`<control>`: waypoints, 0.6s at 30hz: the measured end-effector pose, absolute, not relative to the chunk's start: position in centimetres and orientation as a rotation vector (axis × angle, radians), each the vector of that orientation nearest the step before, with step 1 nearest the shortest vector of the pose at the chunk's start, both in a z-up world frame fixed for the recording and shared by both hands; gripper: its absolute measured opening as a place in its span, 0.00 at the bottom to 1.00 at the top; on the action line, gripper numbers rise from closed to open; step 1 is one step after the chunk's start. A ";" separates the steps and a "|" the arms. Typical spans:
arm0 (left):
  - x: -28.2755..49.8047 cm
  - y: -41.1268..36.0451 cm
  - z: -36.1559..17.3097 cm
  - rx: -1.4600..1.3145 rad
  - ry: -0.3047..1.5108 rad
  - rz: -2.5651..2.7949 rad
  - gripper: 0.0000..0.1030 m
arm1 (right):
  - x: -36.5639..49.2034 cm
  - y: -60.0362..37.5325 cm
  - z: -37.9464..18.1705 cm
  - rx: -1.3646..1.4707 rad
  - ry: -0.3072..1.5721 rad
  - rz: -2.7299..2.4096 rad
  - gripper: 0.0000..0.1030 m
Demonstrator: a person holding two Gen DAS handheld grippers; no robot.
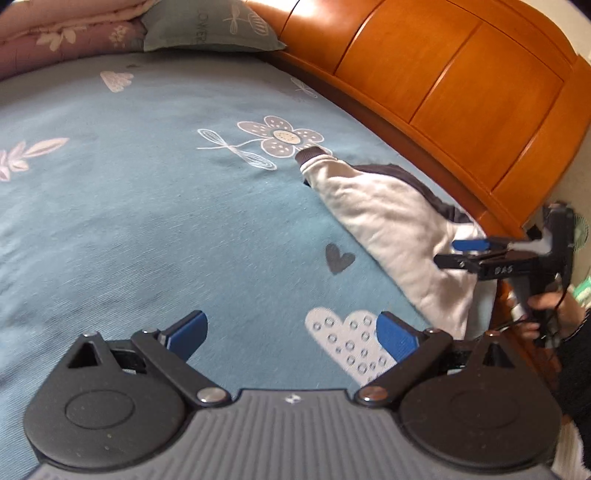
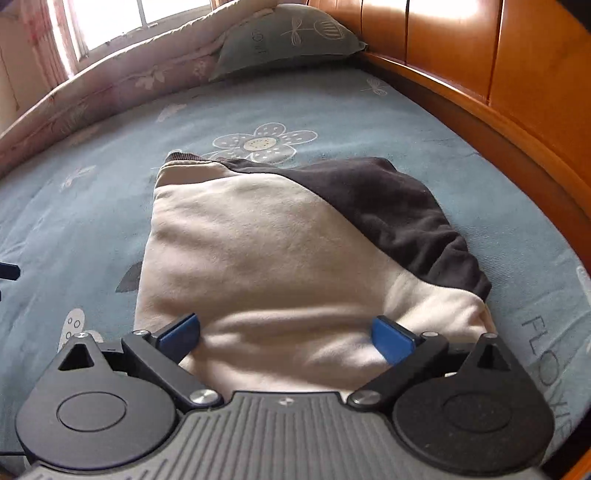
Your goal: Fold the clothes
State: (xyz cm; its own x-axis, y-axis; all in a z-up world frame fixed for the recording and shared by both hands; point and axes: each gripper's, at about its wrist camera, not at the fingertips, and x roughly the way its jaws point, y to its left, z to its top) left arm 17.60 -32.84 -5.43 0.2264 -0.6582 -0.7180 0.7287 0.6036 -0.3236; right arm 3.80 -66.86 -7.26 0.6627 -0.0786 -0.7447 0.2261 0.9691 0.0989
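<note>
Jaws of both grippers wide apart and empty above folded cream-and-black garment (image 2: 266, 243) on bed sheet (image 1: 147, 221)

A home bedroom: bed (image 1: 147, 221), pillow (image 2: 288, 33), wooden headboard (image 1: 461, 85) (sunlit).

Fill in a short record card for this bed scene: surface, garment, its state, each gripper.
surface: blue patterned bedsheet
garment: cream and dark sweatshirt
garment state: folded bundle, lying flat near the wooden headboard
left gripper: open, over bare sheet, holding nothing
right gripper: open, fingers either side of the garment's near edge, not gripping
</note>
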 end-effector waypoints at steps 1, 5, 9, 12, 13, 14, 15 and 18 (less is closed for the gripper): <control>17.2 -32.6 -5.4 0.111 0.934 -0.955 0.95 | 3.2 -65.8 -7.0 0.153 0.818 -0.157 0.96; 16.7 -32.0 -5.7 0.116 0.947 -0.953 0.95 | 1.7 -62.7 -8.8 0.040 0.887 -0.170 0.98; 16.5 -31.6 -5.2 0.102 0.922 -0.963 0.95 | 2.7 -62.4 -6.6 0.032 0.902 -0.179 0.95; 16.5 -31.3 -5.2 0.113 0.905 -0.942 0.95 | 5.6 -63.1 -3.7 -0.023 0.807 -0.166 0.96; 16.5 -31.1 -5.2 0.110 0.903 -0.937 0.95 | 7.2 -63.5 -3.2 -0.045 0.792 -0.181 0.96; 16.6 -31.0 -5.3 0.108 0.902 -0.933 0.95 | 8.9 -64.2 -3.2 -0.050 0.791 -0.201 0.96; 16.6 -30.8 -5.4 0.104 0.905 -0.931 0.95 | 10.6 -65.0 -3.2 -0.047 0.793 -0.220 0.95; 16.9 -30.1 -5.8 0.096 0.907 -0.919 0.95 | 15.2 -67.6 -6.1 0.094 0.887 -0.207 1.00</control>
